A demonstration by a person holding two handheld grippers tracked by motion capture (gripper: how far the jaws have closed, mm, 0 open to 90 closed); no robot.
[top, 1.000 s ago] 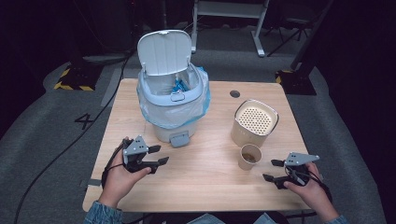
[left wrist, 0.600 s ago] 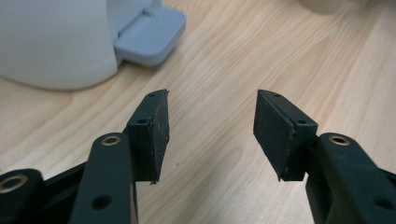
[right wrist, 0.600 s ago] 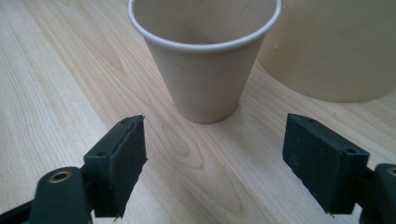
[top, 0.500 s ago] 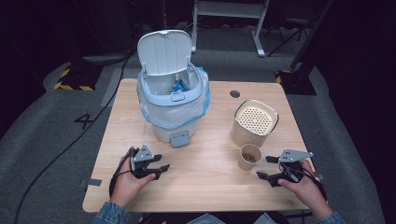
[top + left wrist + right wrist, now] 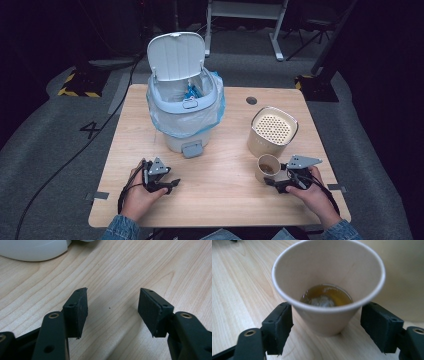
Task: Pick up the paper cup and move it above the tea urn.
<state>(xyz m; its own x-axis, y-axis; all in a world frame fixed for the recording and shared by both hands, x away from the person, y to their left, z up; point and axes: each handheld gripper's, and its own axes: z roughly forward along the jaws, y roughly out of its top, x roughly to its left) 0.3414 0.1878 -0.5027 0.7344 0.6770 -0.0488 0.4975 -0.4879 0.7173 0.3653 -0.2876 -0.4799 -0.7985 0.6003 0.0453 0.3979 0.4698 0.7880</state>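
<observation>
The right gripper has its jaws spread wide with the paper cup standing upright between them — the left jaw sits close against the cup's lower wall, whether touching I cannot tell, while the right jaw stands clearly apart from it, so the cup is framed but not squeezed. The cup rests on the wooden counter and holds a shallow pool of amber liquid with a pale patch in it at the bottom. Just beyond the cup, past the right jaw, rises the cream wall of a round canister; in the high view that canister shows a perforated top and stands just behind the paper cup, with the right gripper at the cup's near side, held in the person's right hand. The left gripper is released too — its jaws are parted over bare wood with nothing between them, low above or on the counter. Ahead of its left jaw, the rounded white base of the pedal bin shows. In the high view the left gripper lies well apart from the cup, in front of the pedal bin, whose lid stands open and whose bag liner folds over the rim.
</observation>
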